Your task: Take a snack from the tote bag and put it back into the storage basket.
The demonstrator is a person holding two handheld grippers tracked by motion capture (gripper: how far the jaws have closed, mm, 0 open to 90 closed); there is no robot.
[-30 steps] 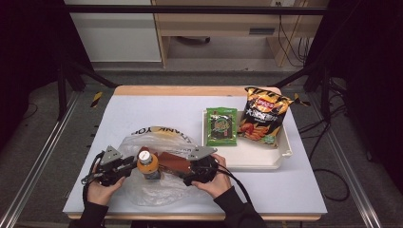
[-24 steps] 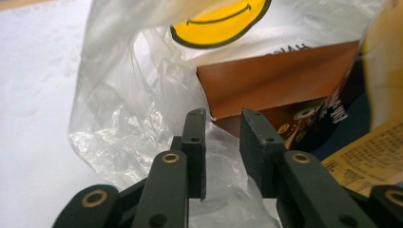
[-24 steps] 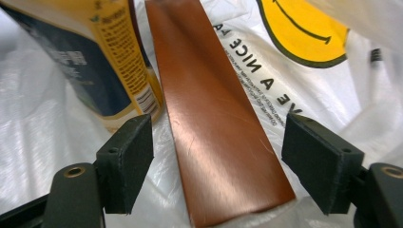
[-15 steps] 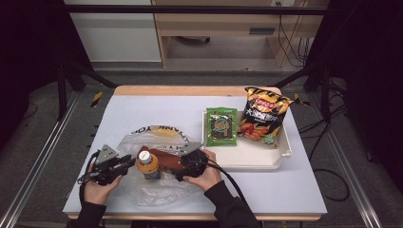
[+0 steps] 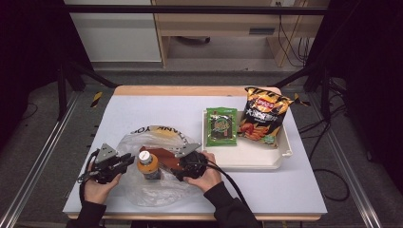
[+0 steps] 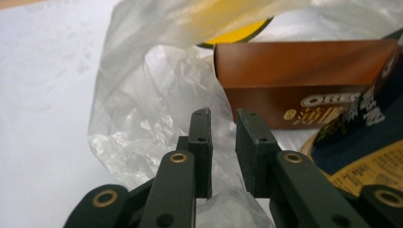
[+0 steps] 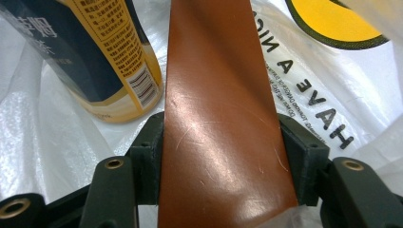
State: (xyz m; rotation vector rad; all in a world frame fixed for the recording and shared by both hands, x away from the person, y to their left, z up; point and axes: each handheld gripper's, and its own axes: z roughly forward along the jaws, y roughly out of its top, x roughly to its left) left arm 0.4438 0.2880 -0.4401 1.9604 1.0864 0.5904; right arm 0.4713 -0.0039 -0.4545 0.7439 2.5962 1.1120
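Observation:
A brown Oreo box [image 7: 218,95] lies on a clear plastic bag [image 5: 157,190]. The jaws of my right gripper [image 7: 223,137] have just been closing and now press on both sides of the box. Just left of the box, on the bag, stands a bottle [image 5: 148,165] with an orange cap and a dark blue and yellow label. At the bag's left edge, my left gripper [image 6: 223,123] has been closing too. A narrow gap remains between its jaws, with crumpled bag film in it.
A white tray [image 5: 252,159] at the right holds a green seaweed packet [image 5: 221,126] and an orange chip bag [image 5: 262,115]. The table's front edge runs just below both hands. Bare tabletop lies behind the bag and to its left.
My right gripper has shifted a little left toward the bottle and its jaws have closed onto the brown box. The left hand has stayed where it was.

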